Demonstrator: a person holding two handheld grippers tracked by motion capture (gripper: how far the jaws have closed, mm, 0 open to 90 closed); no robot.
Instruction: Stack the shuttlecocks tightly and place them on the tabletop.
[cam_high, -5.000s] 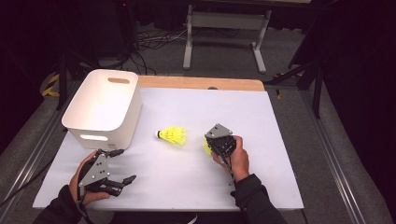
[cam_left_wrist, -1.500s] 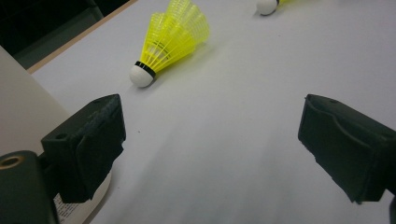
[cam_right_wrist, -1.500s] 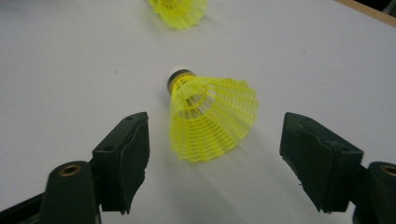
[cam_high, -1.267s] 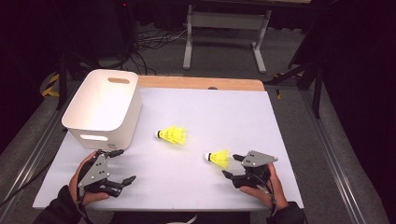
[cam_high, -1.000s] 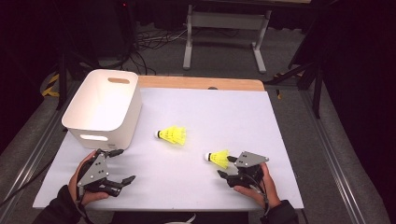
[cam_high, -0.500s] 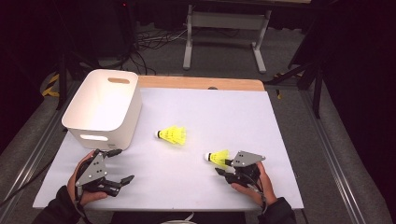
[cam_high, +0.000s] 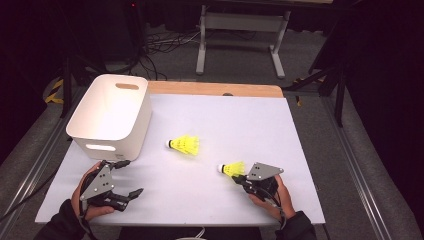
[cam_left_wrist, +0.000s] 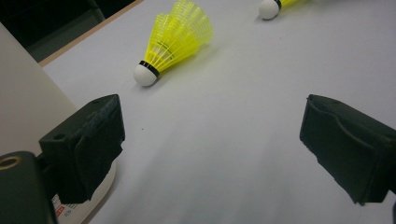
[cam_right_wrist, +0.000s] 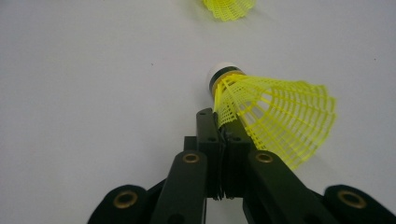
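Observation:
Two yellow shuttlecocks lie on the white table. The near one (cam_high: 231, 168) (cam_right_wrist: 275, 114) points its white cork to the left in the high view. My right gripper (cam_high: 241, 178) (cam_right_wrist: 223, 122) has just been closing, and its jaws now pinch the edge of this shuttlecock's mesh skirt. The other shuttlecock (cam_high: 185, 145) (cam_left_wrist: 175, 39) rests free at mid-table. My left gripper (cam_high: 130, 177) (cam_left_wrist: 210, 144) hovers open at the front left, with bare table between its wide-spread jaws.
A white plastic bin (cam_high: 111, 115) stands at the back left, close to my left gripper; its wall (cam_left_wrist: 28, 93) fills the left edge of the left gripper view. A wooden strip (cam_high: 215, 89) runs along the table's far edge.
My right gripper slid slightly left to the near shuttlecock's skirt and its jaws closed on it. Five seconds ago that shuttlecock was farther back, at the gripper. The left hand stayed put.

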